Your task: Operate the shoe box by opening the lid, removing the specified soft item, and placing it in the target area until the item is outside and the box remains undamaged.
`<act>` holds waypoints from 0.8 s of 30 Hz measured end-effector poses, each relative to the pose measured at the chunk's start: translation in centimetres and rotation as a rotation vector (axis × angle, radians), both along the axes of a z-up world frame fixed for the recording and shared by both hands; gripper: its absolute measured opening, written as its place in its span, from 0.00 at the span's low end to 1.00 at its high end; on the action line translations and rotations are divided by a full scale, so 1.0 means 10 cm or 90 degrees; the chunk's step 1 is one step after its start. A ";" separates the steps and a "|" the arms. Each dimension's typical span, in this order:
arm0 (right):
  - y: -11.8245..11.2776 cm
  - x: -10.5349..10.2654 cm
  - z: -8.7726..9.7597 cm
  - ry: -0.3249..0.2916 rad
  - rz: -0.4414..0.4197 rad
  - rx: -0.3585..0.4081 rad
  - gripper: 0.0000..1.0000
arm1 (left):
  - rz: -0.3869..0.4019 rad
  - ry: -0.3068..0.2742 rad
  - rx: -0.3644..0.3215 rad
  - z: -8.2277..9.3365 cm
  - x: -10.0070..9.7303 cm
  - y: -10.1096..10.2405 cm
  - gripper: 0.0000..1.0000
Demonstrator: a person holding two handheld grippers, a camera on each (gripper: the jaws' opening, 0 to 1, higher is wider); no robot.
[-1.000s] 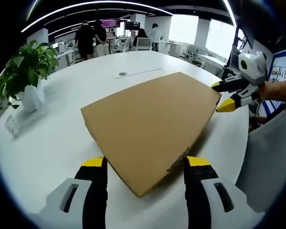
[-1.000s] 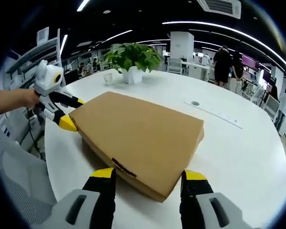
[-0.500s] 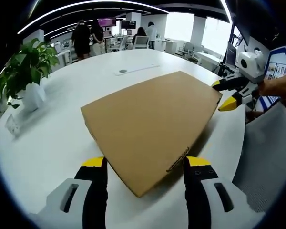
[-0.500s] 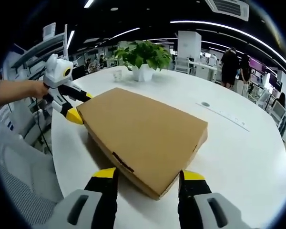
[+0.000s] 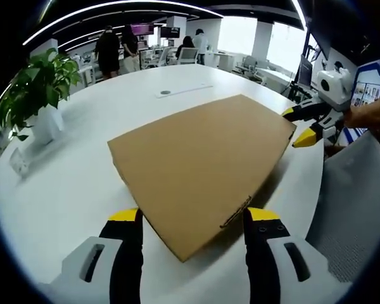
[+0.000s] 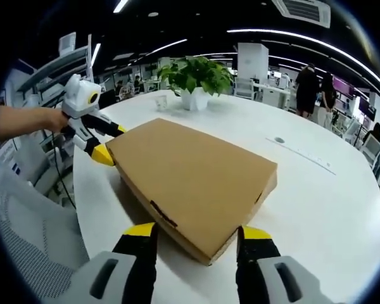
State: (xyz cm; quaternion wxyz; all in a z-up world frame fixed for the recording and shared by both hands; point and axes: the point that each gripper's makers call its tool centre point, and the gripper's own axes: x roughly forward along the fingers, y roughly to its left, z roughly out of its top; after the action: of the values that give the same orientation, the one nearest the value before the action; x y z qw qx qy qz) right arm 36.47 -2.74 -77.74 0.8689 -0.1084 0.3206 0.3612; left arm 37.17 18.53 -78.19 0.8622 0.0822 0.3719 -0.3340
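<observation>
Cardboard shoe box (image 5: 202, 158), plain brown, lid closed, sits between spread left tool (image 5: 193, 218) and spread right tool (image 6: 193, 234).

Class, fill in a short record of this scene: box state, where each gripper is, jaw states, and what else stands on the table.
box: brown shoe box, lid shut, on the white table
left gripper: at one corner of the box, jaws open
right gripper: at the opposite corner, jaws open
also on table: potted plant
background: people standing
</observation>
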 end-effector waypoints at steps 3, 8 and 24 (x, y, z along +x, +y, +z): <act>0.01 -0.01 0.00 -0.004 -0.001 0.003 0.45 | 0.006 -0.002 -0.007 0.00 -0.02 0.01 0.65; 0.01 -0.01 0.01 -0.006 0.001 0.005 0.44 | 0.014 -0.001 -0.010 0.00 -0.03 0.01 0.65; 0.00 -0.02 0.08 -0.017 -0.001 0.014 0.41 | 0.024 0.013 -0.022 0.04 -0.04 0.03 0.66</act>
State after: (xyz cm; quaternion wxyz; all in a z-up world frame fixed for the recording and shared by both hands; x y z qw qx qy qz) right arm 36.23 -2.74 -76.92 0.8743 -0.1037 0.3053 0.3627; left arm 36.72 18.79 -77.81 0.8659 0.0570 0.3764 -0.3246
